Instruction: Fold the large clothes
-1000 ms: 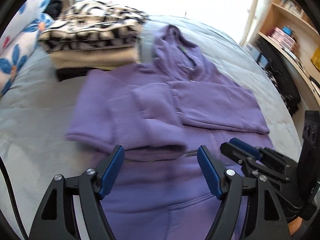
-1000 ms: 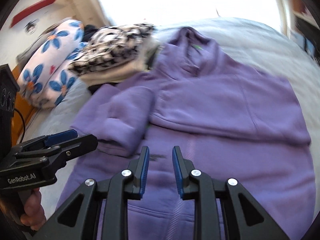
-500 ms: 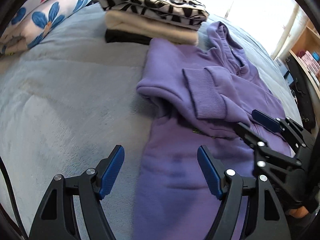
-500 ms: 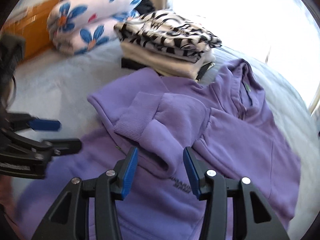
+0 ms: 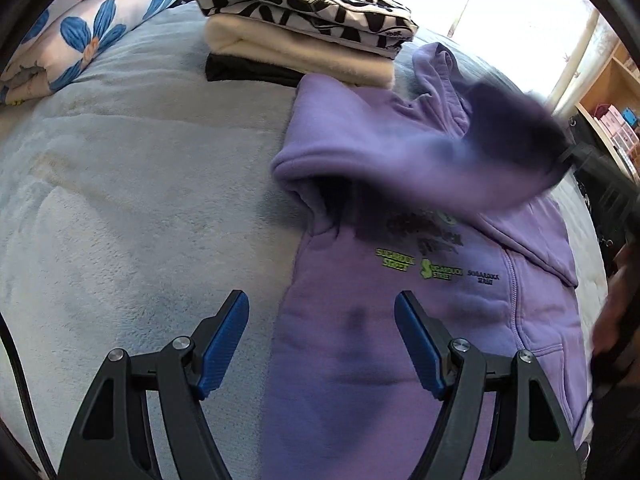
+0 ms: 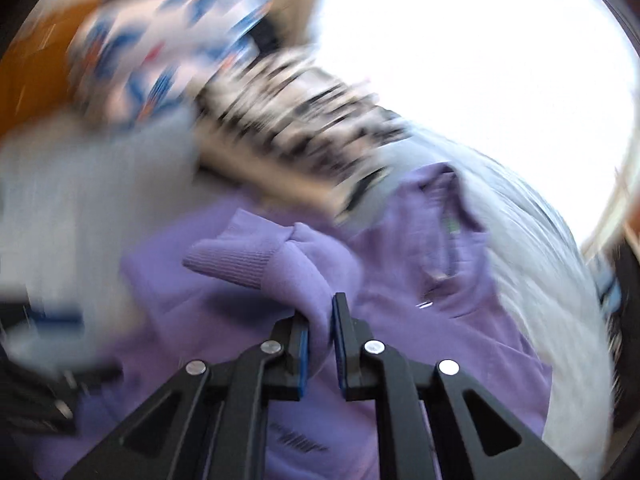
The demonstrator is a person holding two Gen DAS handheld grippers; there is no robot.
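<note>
Right fingers [image 6: 340, 344]: you are closing your right gripper [image 6: 320, 344] on the purple sleeve [image 6: 280, 268]; a fold of it is pinched between the blue pads, the ribbed cuff sticking out toward 10 o'clock.
Left fingers [image 5: 224, 344]: you are holding your left gripper [image 5: 320, 344] wide apart, with nothing between the pads.
Left gripper's place: it is hanging over the left edge of the hoodie [image 5: 400, 320], one finger above the grey bedspread [image 5: 120, 220], the other above purple cloth.
Hoodie: it is lying flat on the bedspread, hood pointing to 12 o'clock in the left wrist view, green and black print showing on the chest.
Sleeve in left view: it is blurring across the chest toward 2 o'clock.
Folded stack [image 5: 304, 20]: it is sitting at 12 o'clock, touching the hoodie's shoulder.
Flowered pillow [image 5: 92, 28]: it is lying at 10 o'clock.
Right view: it is smearing heavily; only the gripper and sleeve are reading sharply.
</note>
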